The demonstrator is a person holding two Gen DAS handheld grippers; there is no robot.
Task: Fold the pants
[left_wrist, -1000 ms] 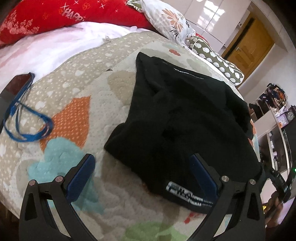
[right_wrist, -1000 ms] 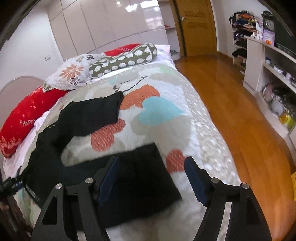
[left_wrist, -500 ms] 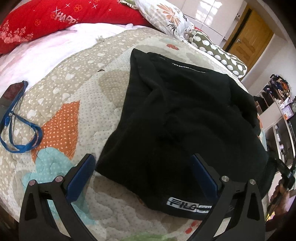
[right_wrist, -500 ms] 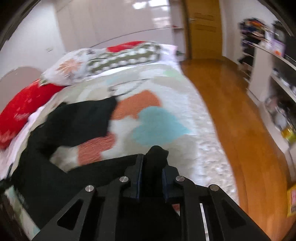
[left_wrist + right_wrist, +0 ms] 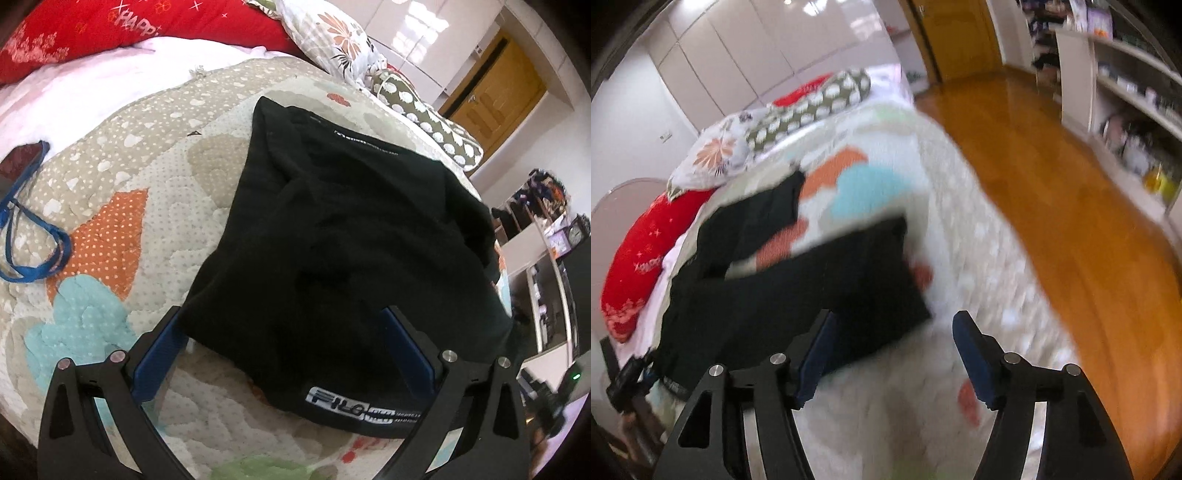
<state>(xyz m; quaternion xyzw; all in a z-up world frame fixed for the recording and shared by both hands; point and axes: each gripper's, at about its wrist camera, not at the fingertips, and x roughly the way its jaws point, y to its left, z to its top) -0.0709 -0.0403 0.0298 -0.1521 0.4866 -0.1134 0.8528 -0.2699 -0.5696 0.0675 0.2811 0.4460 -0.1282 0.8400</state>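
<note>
two sets of jaws are spread wide and hold nothing. the black pants (image 5: 343, 236) lie on the bed quilt (image 5: 122, 177), waist end near my left gripper (image 5: 284, 354), which straddles the waistband corner, i judge to pin or pinch it for the fold. my right gripper (image 5: 892, 354) hangs just off the leg hem. half a second ago those right jaws were pinched on cloth; now they've let go, and the view is blurred.

Right-wrist view motion-blurred throughout; pants (image 5: 798, 291) edges smeared, waistband lettering (image 5: 365, 408) partly behind right finger.
</note>
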